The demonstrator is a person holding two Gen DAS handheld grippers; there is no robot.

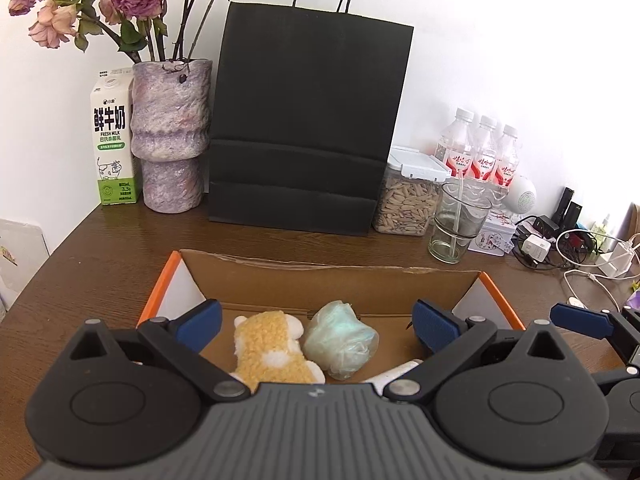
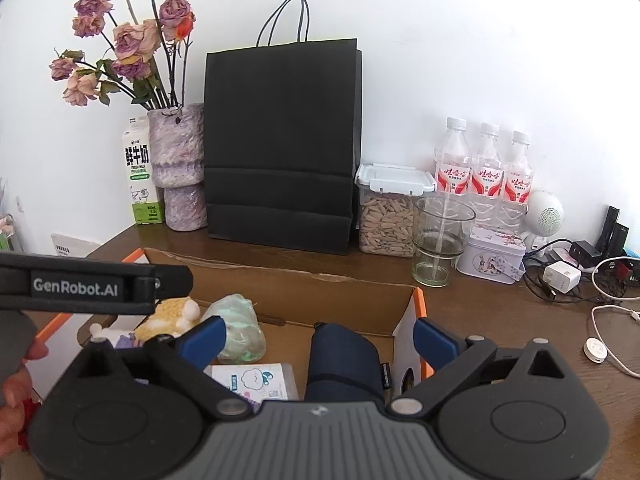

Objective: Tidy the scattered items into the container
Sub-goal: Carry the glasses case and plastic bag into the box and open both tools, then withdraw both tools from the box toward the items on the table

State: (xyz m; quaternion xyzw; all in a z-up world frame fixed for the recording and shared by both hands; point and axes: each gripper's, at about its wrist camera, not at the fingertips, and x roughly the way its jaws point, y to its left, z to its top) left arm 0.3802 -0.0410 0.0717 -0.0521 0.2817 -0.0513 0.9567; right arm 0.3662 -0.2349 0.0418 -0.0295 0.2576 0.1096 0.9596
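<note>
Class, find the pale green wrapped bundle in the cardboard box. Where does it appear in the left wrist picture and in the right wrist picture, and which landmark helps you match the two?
Left wrist: the green bundle lies low centre, right of the yellow plush toy.
Right wrist: the green bundle lies lower left of centre, partly behind a blue claw pad.
Shared landmark: the black paper bag standing behind the box.

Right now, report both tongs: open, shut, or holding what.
Left tongs: open, holding nothing, over the cardboard box.
Right tongs: open, holding nothing.
</note>
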